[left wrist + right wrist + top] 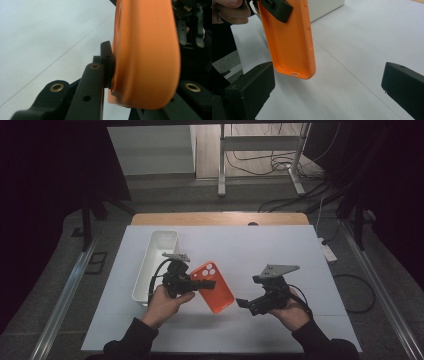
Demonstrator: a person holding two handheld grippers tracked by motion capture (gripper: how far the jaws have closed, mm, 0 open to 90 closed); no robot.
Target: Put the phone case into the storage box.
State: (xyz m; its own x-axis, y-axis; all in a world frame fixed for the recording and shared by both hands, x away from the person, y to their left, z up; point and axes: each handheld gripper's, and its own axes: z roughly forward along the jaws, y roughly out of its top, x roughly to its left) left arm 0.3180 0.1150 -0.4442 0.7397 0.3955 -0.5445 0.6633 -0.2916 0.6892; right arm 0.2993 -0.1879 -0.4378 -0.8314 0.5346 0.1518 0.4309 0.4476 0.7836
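Observation:
An orange phone case (216, 290) hangs tilted above the white table sheet, camera cutout toward the far side. My left gripper (206, 283) is shut on its upper end. In the left gripper view a black pad (108, 58) presses against the case (147, 55) seen edge-on. The right gripper view shows the inside of the case (289, 42), its lower end free, with a pad (278, 8) of the left gripper clamped on it. My right gripper (244, 303) stands open to the right of the case and points at it; nothing lies between its jaws (327, 87).
A white oblong tray (156, 260) lies at the left of the sheet, just behind my left hand (165, 305); its wall (324, 7) shows behind the case. The wooden table edge (220, 218) runs along the far side. Cables and a stand are on the floor beyond.

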